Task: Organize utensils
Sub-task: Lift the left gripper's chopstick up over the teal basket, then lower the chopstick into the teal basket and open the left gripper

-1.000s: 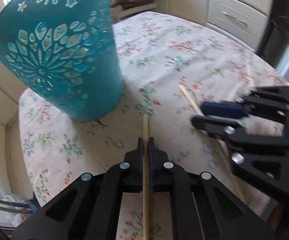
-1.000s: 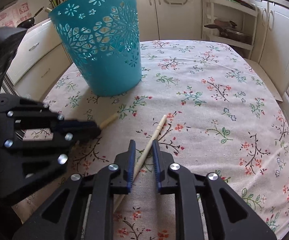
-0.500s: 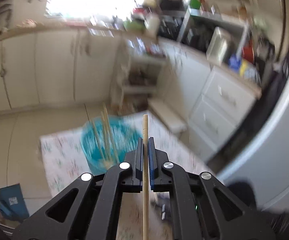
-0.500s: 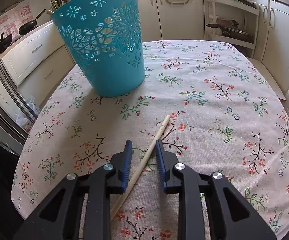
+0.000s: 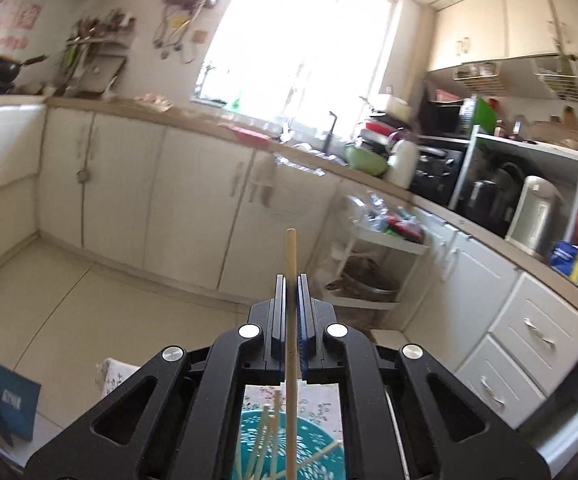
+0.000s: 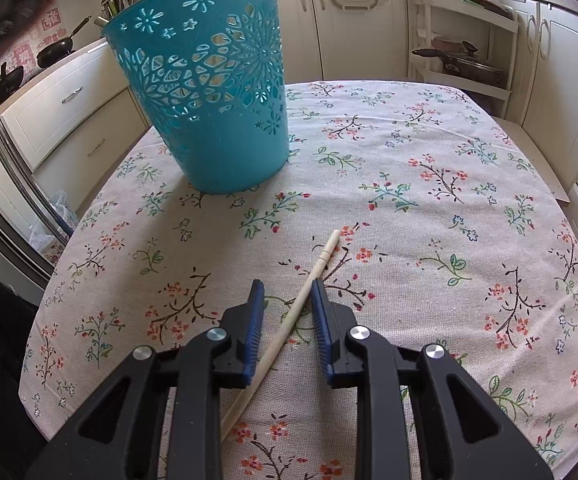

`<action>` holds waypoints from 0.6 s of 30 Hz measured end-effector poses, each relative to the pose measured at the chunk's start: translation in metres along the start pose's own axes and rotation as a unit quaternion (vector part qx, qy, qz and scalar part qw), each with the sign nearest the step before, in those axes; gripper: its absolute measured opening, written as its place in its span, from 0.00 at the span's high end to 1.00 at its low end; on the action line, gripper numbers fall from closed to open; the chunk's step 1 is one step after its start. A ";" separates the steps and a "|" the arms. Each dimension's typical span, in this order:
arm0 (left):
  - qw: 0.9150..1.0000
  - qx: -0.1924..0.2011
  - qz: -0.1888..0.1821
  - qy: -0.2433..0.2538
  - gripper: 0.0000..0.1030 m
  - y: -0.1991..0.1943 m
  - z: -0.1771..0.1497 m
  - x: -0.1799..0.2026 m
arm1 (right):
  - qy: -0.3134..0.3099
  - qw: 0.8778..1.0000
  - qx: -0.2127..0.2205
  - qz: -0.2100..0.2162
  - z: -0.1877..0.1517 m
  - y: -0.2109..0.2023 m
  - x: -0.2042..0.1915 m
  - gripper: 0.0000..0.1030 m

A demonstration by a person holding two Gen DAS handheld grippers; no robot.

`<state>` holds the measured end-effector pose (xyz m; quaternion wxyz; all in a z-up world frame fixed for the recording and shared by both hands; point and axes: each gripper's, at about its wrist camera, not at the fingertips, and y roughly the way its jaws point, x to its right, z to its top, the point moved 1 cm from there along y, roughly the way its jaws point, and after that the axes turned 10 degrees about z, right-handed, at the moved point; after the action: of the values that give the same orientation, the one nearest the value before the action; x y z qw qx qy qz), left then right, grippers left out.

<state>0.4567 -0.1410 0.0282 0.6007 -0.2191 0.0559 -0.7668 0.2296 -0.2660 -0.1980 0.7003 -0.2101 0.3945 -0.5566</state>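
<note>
Chopstick (image 5: 291, 264) sits pinched upright between the left gripper (image 5: 291, 280) jaws, apparently above the teal basket (image 5: 317, 446) holding other sticks. Right gripper (image 6: 287, 286) jaws stand spread around a second chopstick (image 6: 289, 322) lying on the floral tablecloth (image 6: 429, 208), with the basket ahead-left.

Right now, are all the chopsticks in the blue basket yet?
Not yet. Several sticks already stand in the blue basket. The left gripper holds one chopstick above it. One last chopstick lies on the tablecloth between the open right gripper fingers.
</note>
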 end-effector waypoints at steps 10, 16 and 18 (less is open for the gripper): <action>0.998 -0.040 0.035 0.021 0.95 0.025 -0.051 -0.022 | -0.008 1.000 -0.002 -0.006 0.000 0.001 -0.003 0.74; 0.994 -0.073 0.034 0.073 0.81 0.012 -0.067 -0.027 | -0.011 1.000 -0.002 -0.009 0.000 0.001 -0.004 0.72; 0.992 -0.080 0.045 0.082 0.51 -0.002 -0.071 -0.033 | -0.014 1.000 -0.003 -0.002 0.000 0.001 -0.004 0.68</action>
<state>0.4328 -0.1216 -0.0436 0.6084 -0.1995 0.1758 -0.7478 0.2298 -0.2615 -0.1976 0.7040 -0.2206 0.3864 -0.5535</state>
